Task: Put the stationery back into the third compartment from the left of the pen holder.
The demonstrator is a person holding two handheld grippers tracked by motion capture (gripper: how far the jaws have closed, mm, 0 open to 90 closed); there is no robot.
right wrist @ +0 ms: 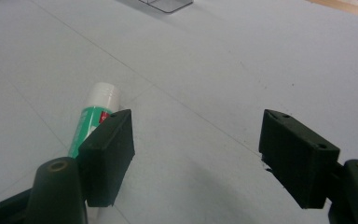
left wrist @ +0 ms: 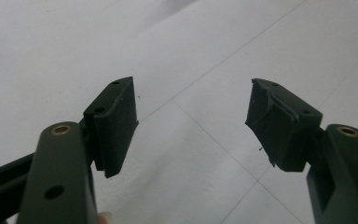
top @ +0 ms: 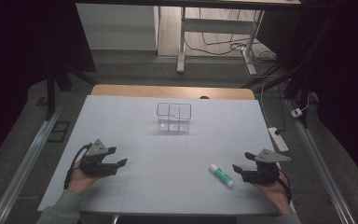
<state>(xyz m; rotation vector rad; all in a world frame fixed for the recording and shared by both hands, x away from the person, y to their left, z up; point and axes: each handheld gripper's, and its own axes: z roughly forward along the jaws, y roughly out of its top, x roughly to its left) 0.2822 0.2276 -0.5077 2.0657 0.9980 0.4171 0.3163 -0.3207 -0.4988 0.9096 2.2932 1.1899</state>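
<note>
The glue stick point(top: 221, 175) lies flat on the white table point(top: 168, 140), near your edge, long axis slanting away to your left. It's just left of your right gripper point(top: 240, 162), whose jaws stand wide apart, empty. Your left gripper point(top: 116, 156), equally open, sits well away.

Left gripper point(top: 119, 157) held low near front left corner of desk point(top: 121, 121), jaws parted, nothing between them. Right gripper point(top: 241, 161) held near front right corner, jaws likewise parted, empty. Glue stick point(top: 221, 175) lay flat just beside right gripper, toward front edge, white cap pointing to desk middle. Clear divided box point(top: 174, 117) stood toward far edge, mid-width, well apart from both.
</note>
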